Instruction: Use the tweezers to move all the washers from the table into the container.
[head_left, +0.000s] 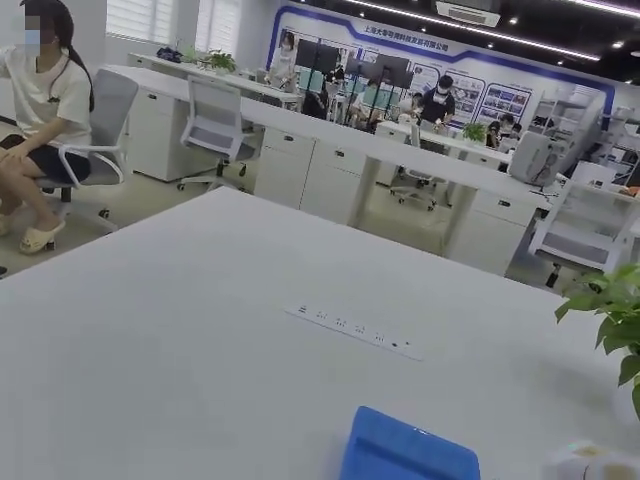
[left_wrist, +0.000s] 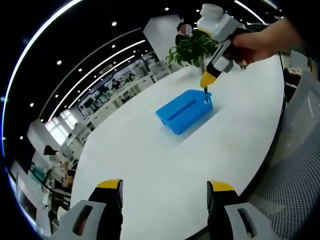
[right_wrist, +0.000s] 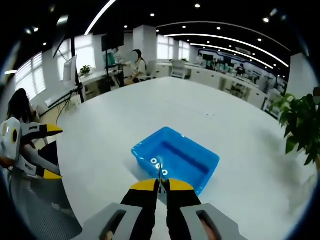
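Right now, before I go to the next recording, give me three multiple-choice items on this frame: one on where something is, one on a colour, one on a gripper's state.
1. The tip of the tweezers is over:
A) the floor
B) the container
C) a keyboard

2. The container is:
A) red
B) white
C) blue

3. The left gripper is:
A) open, holding nothing
B) shut on the tweezers
C) shut on a washer

Key:
1. B: the right gripper view shows the tip above the container's near edge.
2. C: it is blue in all three views.
3. A: its jaws stand wide apart with nothing between them.
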